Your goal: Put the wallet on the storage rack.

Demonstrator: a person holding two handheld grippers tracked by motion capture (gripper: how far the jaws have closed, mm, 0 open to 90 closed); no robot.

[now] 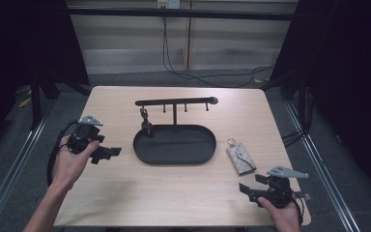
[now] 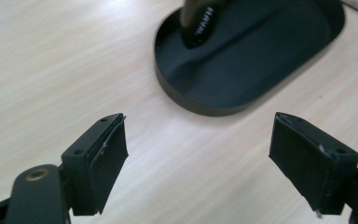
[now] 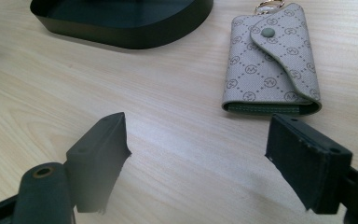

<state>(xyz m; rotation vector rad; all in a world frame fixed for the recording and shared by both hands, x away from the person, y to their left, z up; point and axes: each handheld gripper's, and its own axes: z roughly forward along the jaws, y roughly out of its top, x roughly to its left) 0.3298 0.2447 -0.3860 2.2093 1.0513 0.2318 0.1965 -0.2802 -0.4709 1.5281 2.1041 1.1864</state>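
A black oval tray [image 1: 193,147] lies mid-table, and a black hook stand [image 1: 176,102] rises from its back. A dark key fob [image 1: 146,126] hangs from the leftmost hook, with its lower end over the tray; it is also seen as the fob [image 2: 198,23] in the left gripper view. A beige patterned key pouch [image 1: 240,158] with a gold ring lies flat to the right of the tray. My left gripper [image 1: 107,154] is open and empty, left of the tray [image 2: 242,65]. My right gripper [image 1: 250,193] is open near the front right, with the pouch [image 3: 272,60] just beyond its jaws.
The wooden table [image 1: 125,193] has bare room in front of the tray and on its left side. A metal frame runs along both sides of the table, and cables lie on the floor behind it. The tray's near rim [image 3: 121,35] shows in the right gripper view.
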